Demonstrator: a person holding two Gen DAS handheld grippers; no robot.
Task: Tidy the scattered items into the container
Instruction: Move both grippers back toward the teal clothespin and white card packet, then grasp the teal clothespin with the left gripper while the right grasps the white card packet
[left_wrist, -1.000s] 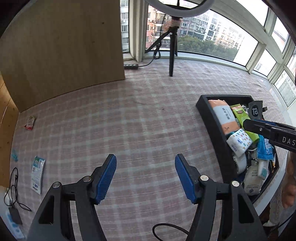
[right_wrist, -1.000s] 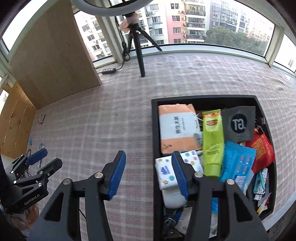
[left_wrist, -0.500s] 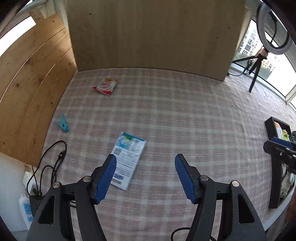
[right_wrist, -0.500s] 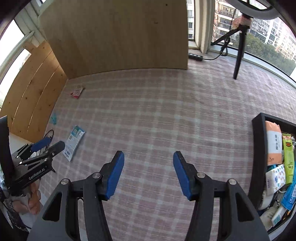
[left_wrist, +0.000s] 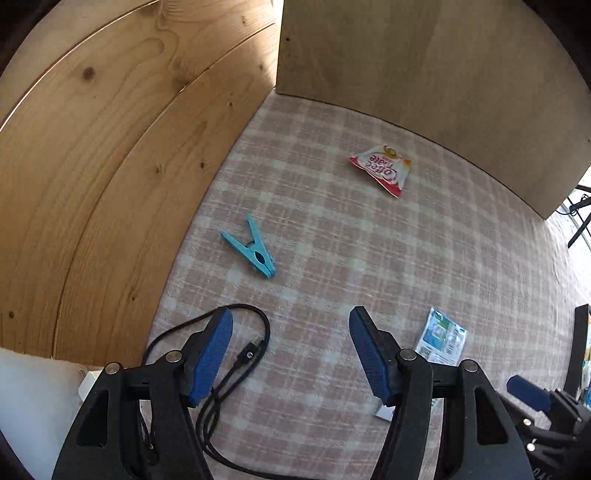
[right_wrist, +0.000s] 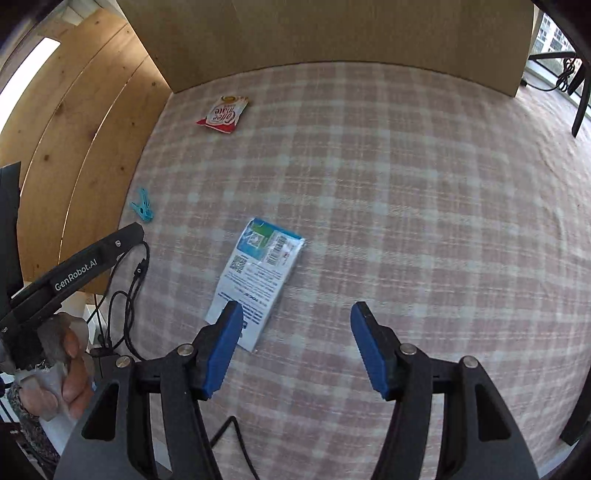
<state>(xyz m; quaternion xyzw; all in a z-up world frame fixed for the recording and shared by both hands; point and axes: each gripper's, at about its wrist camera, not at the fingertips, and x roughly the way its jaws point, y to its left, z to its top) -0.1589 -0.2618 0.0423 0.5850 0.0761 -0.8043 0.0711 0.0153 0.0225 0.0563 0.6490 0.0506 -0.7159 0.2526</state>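
Observation:
A teal clothespin (left_wrist: 251, 250) lies on the checked cloth, just ahead of my left gripper (left_wrist: 290, 334), which is open and empty. A red and white snack sachet (left_wrist: 382, 168) lies farther off near the wooden board. A blue and white flat packet (right_wrist: 258, 273) lies ahead and left of my right gripper (right_wrist: 295, 330); its near end reaches the left fingertip. The right jaws are opening with nothing between them. In the left wrist view the packet (left_wrist: 441, 341) shows partly behind the right finger. The clothespin (right_wrist: 142, 206) and sachet (right_wrist: 223, 114) also show in the right wrist view.
Wooden panels (left_wrist: 110, 155) wall the left side and a board (left_wrist: 443, 66) stands at the back. A black cable (left_wrist: 236, 369) loops under my left gripper. The black container's edge (left_wrist: 580, 347) shows at far right. A person's hand (right_wrist: 70, 373) holds the left gripper.
Both grippers swung left, away from the black container, and lower toward the cloth. The clothespin, sachet and packet came close into view. The right jaws spread wider.

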